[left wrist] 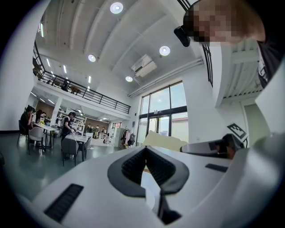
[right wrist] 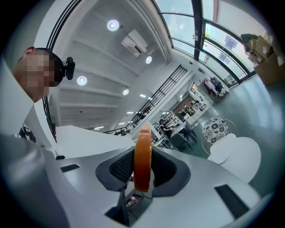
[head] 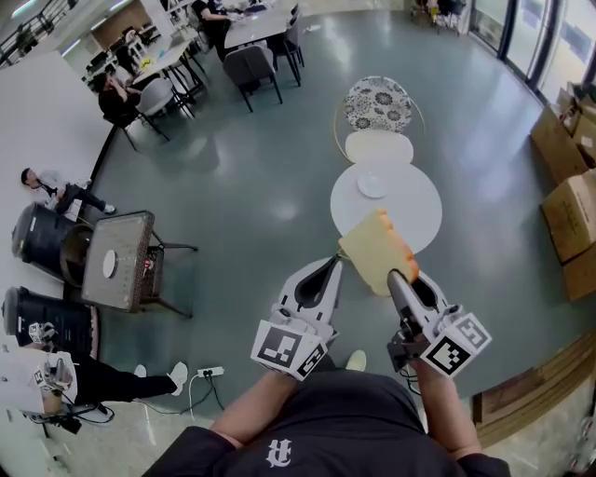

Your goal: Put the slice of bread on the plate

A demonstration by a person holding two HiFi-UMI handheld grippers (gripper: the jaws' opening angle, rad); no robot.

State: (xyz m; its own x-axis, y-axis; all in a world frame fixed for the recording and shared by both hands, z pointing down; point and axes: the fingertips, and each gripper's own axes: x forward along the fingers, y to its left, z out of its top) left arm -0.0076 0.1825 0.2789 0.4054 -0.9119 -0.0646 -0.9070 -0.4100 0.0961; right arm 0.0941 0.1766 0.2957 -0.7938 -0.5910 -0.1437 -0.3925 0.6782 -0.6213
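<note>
A slice of bread (head: 375, 250) with a pale face and orange crust stands on edge in my right gripper (head: 399, 273), which is shut on it. The right gripper view shows the crust (right wrist: 142, 158) clamped between the dark pads. A small white plate (head: 372, 184) lies on a round white table (head: 410, 219) just beyond the bread; the same plate (right wrist: 219, 156) appears on the table (right wrist: 245, 156) ahead and to the right. My left gripper (head: 332, 264) is held beside the right one, shut and empty. In its view the bread (left wrist: 162, 140) shows to the right.
Behind the round table stands a chair with a white seat (head: 379, 147) and a flowered back (head: 377, 102). Cardboard boxes (head: 570, 219) line the right wall. A small square table (head: 116, 259) stands at the left. People sit at desks (head: 251, 23) far back.
</note>
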